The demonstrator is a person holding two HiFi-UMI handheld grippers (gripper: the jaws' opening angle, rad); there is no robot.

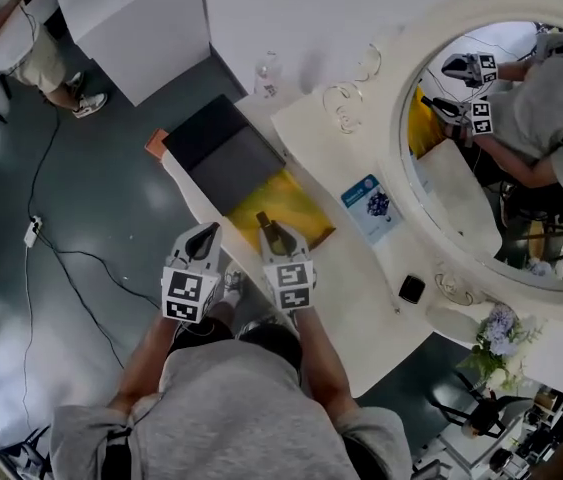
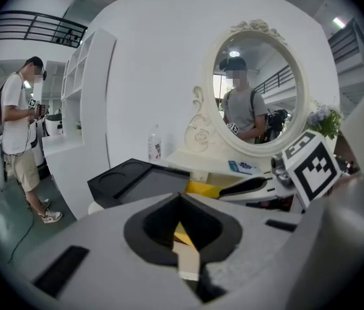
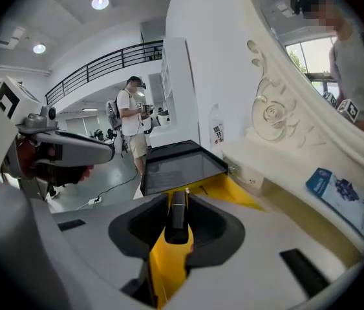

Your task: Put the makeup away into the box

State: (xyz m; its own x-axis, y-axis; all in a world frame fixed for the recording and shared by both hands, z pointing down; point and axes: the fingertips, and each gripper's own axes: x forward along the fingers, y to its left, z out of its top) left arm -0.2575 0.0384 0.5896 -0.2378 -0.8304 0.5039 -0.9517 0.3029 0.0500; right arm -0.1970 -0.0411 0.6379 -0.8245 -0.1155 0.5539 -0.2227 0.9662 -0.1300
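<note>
**A:** First entry, far left?

**B:** One left gripper [image 1: 204,230], at nine o'clock of its partner. Its fingers [image 2: 91,237] are closed tip to tip, with nothing between them. It is near the box's near corner.

**A:** Next along?

**B:** One right gripper [image 1: 267,222]. Its fingers [image 3: 253,257] are slightly apart and clamped on one dark makeup tube [image 3: 178,213]. The tube lies lengthwise in the grip, its free end toward twelve o'clock.

**A:** And the box?

**B:** One box [image 1: 301,200], at twelve o'clock of the right gripper. It has a yellow interior, and its black lid [image 1: 223,148] is open and lies out toward eleven o'clock. In the head view the tube's end overlaps the near edge of the yellow interior. Whether they touch cannot be told.

**A:** Further right?

**B:** One blue card [image 1: 371,206], flat on the white table [image 1: 361,308], at three o'clock of the box and well apart from both grippers. One small black item [image 1: 411,289], at four o'clock of the box. One oval mirror [image 1: 431,183], last in the row, with a white frame.
</note>
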